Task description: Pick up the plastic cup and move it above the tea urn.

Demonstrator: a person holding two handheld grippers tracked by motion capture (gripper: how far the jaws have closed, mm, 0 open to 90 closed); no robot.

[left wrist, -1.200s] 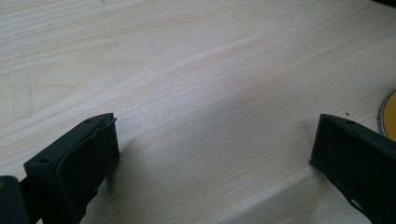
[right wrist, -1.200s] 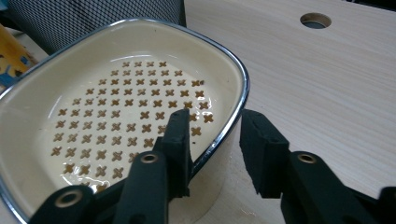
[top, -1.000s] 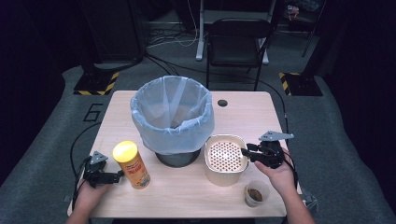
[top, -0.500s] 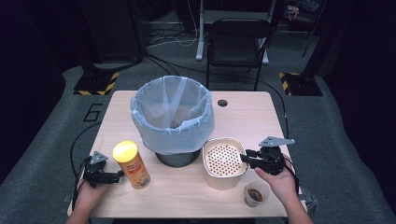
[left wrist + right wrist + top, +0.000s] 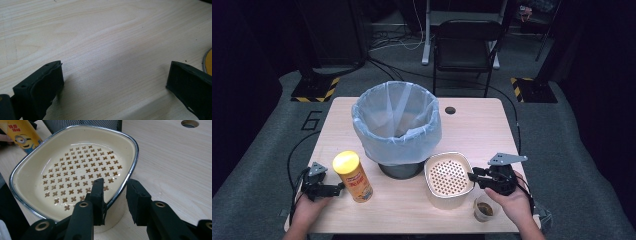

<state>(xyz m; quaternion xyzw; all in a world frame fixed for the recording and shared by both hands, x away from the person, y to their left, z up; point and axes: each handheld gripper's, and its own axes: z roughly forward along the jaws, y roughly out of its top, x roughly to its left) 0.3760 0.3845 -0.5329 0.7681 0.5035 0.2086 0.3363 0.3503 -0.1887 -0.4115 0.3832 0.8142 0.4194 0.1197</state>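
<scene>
One table of pale wood grain is carrying five things: one tall can, one lined bin, one perforated dish, one small cup, and two hand-held grippers working at its near edge.

At the left, the left gripper is lying low over the tabletop in the person's left hand, pointing level toward the can, its jaws standing wide apart with bare wood between them in the left gripper view. Just beside it the yellow can is standing upright, a slim cylinder with a glossy yellow lid.

In the middle, the bin is sitting round and dark, draped in a thin, crinkled pale-blue plastic liner.

Right of the bin's base, the cream dish is resting on the table: a rounded rectangle with a shiny metal rim and a floor pierced with small cross-shaped holes. The right gripper is reaching in level from the right, held in the right hand, and its black jaws are clamping the dish's near wall, one pad inside and one outside.

Just in front of that hand, a small clear cup with brown contents is standing.
</scene>
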